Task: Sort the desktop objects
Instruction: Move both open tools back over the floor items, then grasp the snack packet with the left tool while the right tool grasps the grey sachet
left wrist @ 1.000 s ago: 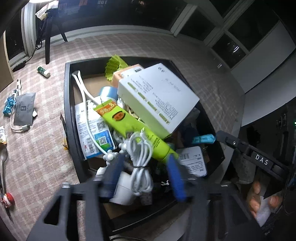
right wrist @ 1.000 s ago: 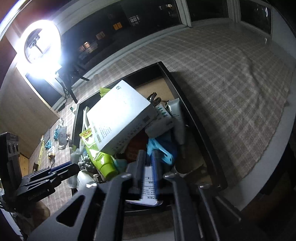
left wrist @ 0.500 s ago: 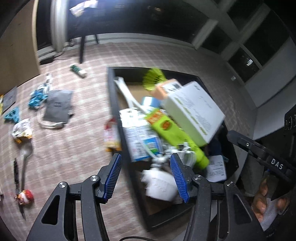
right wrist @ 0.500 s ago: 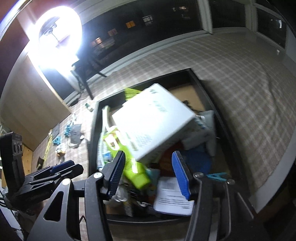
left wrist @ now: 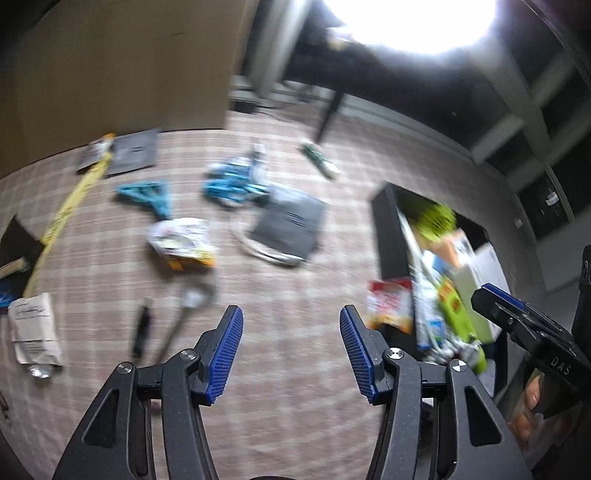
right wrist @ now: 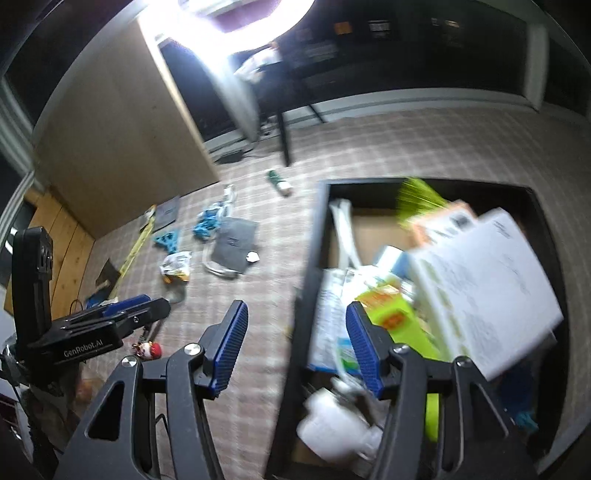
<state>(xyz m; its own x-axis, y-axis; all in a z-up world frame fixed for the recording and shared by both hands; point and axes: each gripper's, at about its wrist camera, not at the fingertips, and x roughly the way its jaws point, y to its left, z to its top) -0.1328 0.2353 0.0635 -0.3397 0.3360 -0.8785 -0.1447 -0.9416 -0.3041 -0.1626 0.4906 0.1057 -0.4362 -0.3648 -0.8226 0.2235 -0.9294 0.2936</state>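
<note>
The left gripper (left wrist: pixel 291 350), black with ribbed blue pads, is standing wide with nothing between its jaws, pointing steeply down over bare plaid cloth. The right gripper (right wrist: pixel 295 345), of the same make, has just been opening its jaws and is also gripping nothing; one pad is hanging over the cloth, the other over the near wall of the black rectangular tray (right wrist: pixel 301 306). A person's fingers (left wrist: pixel 532 397) are showing around the right gripper's handle at the edge of the left view.

The tray is sitting on the pink-and-beige checked tablecloth (left wrist: pixel 295 280), heaped with a large white cardboard box (right wrist: pixel 484 280), a lime-green tube (right wrist: pixel 402 325) and a white round plug (right wrist: pixel 332 428). Loose items are lying apart on the cloth to the left: a dark grey flat pouch (left wrist: pixel 291 225), a teal plastic clip (left wrist: pixel 147 195), a crumpled white snack wrapper (left wrist: pixel 181 243), a metal spoon (left wrist: pixel 184 314) and a yellow tape measure (left wrist: pixel 70 206). Much of this is motion-blurred.

A bright ring lamp (right wrist: pixel 229 22) is glaring above, in front of dark night windows.
</note>
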